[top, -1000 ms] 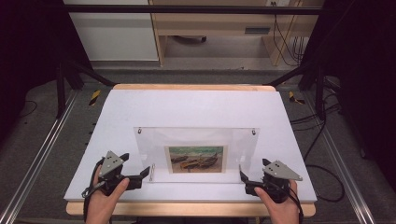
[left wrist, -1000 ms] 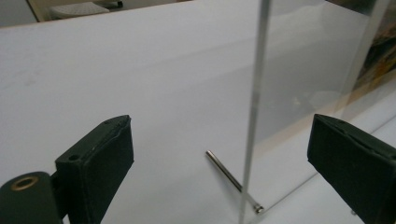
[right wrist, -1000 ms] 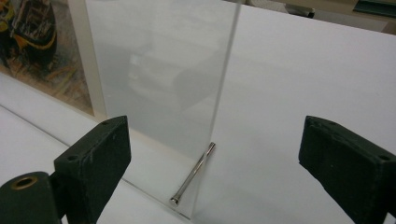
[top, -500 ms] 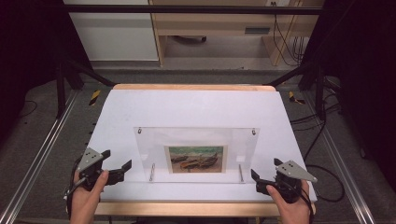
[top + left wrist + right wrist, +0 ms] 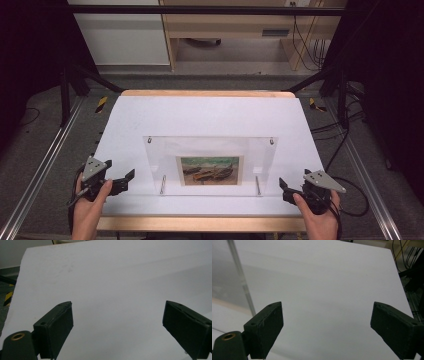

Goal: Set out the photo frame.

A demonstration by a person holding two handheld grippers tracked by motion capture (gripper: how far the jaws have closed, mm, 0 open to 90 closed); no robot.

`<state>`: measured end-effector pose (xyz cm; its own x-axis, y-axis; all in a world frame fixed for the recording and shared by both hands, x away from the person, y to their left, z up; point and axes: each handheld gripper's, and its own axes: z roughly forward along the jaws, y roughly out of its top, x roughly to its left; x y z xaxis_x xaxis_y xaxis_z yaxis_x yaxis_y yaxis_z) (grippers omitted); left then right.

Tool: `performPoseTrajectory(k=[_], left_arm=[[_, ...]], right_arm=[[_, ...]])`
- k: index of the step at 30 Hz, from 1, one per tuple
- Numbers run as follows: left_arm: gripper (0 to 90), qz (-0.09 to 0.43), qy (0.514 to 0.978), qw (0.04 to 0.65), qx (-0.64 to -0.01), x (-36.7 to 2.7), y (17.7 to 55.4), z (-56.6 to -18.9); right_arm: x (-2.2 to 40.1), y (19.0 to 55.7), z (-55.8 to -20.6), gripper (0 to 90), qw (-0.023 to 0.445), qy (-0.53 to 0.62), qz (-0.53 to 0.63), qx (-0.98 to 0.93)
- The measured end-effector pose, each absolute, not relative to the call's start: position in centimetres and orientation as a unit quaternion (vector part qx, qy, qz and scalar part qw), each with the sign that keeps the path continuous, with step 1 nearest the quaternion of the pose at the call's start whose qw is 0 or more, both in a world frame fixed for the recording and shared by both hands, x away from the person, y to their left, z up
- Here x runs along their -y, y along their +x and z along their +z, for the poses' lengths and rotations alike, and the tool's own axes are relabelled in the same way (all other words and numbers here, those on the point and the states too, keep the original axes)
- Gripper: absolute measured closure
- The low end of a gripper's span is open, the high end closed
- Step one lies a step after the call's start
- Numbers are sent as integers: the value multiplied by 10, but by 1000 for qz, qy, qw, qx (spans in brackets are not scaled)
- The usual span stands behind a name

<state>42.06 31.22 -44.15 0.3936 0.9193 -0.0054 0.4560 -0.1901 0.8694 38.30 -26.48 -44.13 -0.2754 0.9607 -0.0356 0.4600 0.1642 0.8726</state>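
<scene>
At the table's near middle, a clear acrylic frame is seen lying flat. It is judged stiff, slick and scratchable, best taken by its side edges. Both the left gripper and right gripper are held wide apart, empty.
</scene>
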Motion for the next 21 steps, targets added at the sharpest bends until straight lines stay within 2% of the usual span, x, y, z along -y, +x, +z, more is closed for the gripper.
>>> performPoseTrajectory(k=[8,11,14,21], left_arm=[[90,272,747,378,-475,-309,432,-452],[63,273,747,375,-476,-308,434,-452],[48,281,746,373,-476,-309,436,-453],[41,280,755,367,-465,-305,437,-456]], right_arm=[[270,406,-453,123,314,542,353,-695],[265,417,-459,127,305,547,327,-708],[260,426,-461,147,329,542,303,-712],[255,430,-461,156,346,542,292,-708]])
